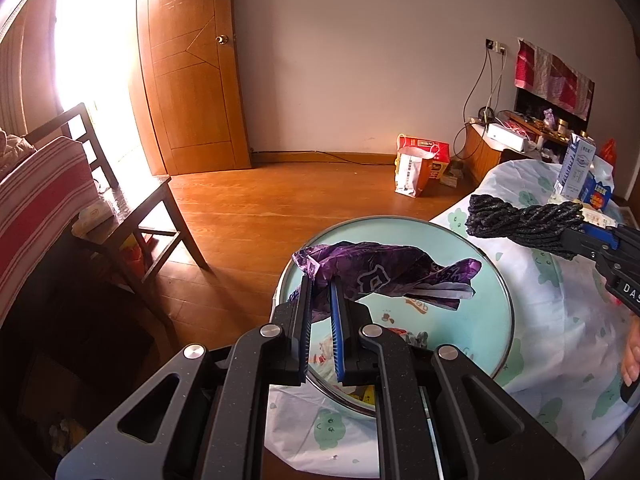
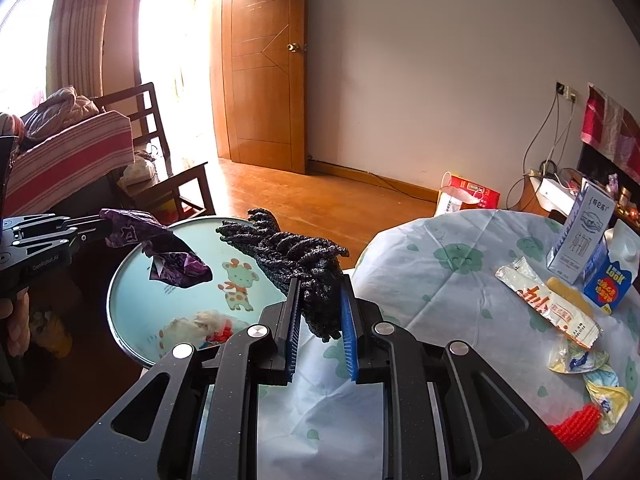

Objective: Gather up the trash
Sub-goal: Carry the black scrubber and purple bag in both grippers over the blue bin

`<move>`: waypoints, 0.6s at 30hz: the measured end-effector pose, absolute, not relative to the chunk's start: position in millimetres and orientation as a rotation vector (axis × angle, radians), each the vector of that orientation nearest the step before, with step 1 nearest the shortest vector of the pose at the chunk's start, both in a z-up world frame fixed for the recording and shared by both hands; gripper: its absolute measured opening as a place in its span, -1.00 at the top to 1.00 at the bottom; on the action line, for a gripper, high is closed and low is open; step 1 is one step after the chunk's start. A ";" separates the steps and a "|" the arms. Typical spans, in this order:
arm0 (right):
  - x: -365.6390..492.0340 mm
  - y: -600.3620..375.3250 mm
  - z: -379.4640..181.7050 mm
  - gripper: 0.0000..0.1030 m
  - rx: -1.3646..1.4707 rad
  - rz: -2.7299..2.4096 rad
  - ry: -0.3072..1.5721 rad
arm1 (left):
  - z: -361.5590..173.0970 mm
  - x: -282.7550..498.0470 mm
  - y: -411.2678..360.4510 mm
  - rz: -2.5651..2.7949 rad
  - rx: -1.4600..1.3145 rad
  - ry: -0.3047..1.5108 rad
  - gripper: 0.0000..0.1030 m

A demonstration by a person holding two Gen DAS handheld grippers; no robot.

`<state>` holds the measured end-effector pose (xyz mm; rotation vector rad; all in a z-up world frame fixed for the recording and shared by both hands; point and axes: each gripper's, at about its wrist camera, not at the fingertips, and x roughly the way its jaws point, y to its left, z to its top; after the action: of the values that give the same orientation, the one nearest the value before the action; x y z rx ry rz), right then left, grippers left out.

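— Over the round basin (image 2: 132, 280), the left gripper (image 1: 322, 292) pinches a purple wrapper (image 1: 380, 276); the right gripper (image 2: 320, 308) clamps black netting (image 2: 296, 256).
— Dropping stage, then; both need to let go above it.

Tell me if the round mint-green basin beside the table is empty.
Not empty: the round mint-green basin holds white and red scraps at its near edge.

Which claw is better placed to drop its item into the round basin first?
Left, probably. The left claw holds the purple wrapper directly above the basin, while the right claw grips the black knitted bundle over the table edge, beside the basin.
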<state>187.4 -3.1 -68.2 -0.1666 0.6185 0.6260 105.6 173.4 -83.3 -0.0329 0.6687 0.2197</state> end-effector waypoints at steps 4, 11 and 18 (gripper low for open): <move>187.6 -0.5 -68.0 0.62 -0.168 0.630 0.619 | -83.4 104.6 177.0 0.232 -0.037 0.670 0.83; 188.0 3.1 -67.7 0.62 -0.178 0.636 0.619 | -83.8 103.5 179.7 0.242 -0.042 0.672 0.83; 187.2 9.5 -68.3 0.62 -0.191 0.652 0.620 | -83.1 103.5 181.5 0.248 -0.049 0.673 0.83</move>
<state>187.2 9.5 -68.3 -0.1912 0.6204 0.6521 103.5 181.5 -83.1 -0.0489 0.6731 0.2476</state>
